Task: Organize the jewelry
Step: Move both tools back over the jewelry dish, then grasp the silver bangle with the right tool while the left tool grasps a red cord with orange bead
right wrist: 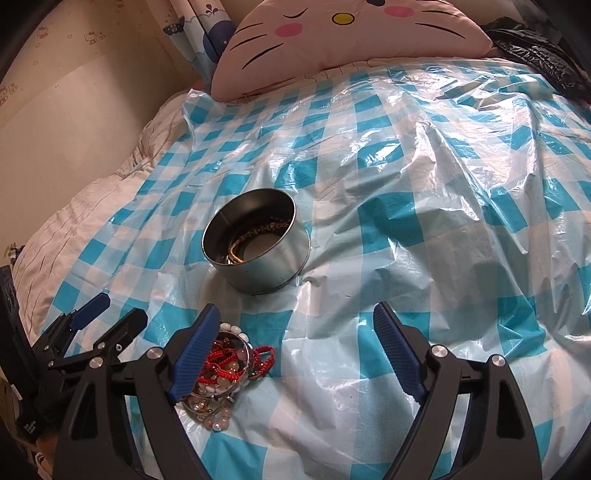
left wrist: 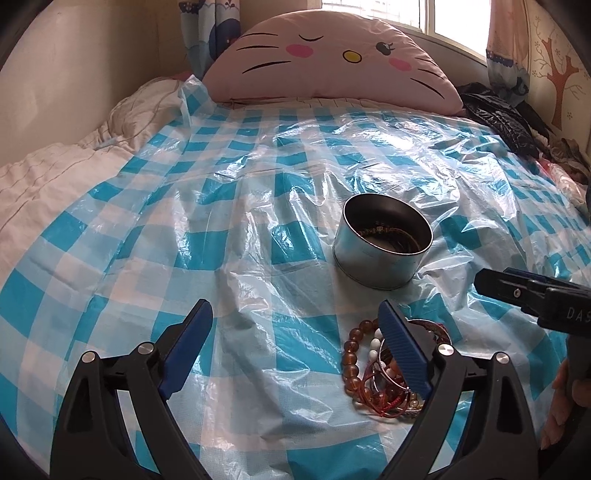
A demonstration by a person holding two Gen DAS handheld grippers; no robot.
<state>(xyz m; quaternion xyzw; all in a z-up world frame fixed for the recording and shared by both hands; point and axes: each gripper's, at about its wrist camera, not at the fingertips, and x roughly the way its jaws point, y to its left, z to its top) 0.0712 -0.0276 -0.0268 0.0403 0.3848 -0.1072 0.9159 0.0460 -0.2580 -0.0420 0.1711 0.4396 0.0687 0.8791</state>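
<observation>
On the bed, spread with a crinkled blue-and-white checked plastic sheet (left wrist: 229, 192), your pile of bracelets (left wrist: 373, 369) lies close in front of you, and the round metal tin (left wrist: 380, 240) stands just beyond it with a few pieces already coiled inside. Your left gripper (left wrist: 295, 350) has its jaws spread wide with nothing between them; its right jaw hangs over the pile and hides part of it. Your right gripper (right wrist: 295, 354) is likewise spread and empty, with its left jaw over the heap, which from that side shows red cords and pale beads (right wrist: 221, 365). The main risk is the tangle: the red cord looks threaded through several bead strings, so closing on one strand may drag others up, and they could drop off short of the tin or scatter across the sheet. The two grippers sit very near each other over the same heap, so reaching in together could knock them into one another. The plastic is slick and loose over soft bedding; pressing down may bunch it, catch a fold along with a bracelet, or tip the light tin. Round beads may also slip from flat pads. Beyond, a pink cat-face cushion (left wrist: 325, 55) leans under a bright window (left wrist: 424, 18), with curtains (left wrist: 207, 33) either side and dark clothing (left wrist: 502, 118) heaped on the right.
</observation>
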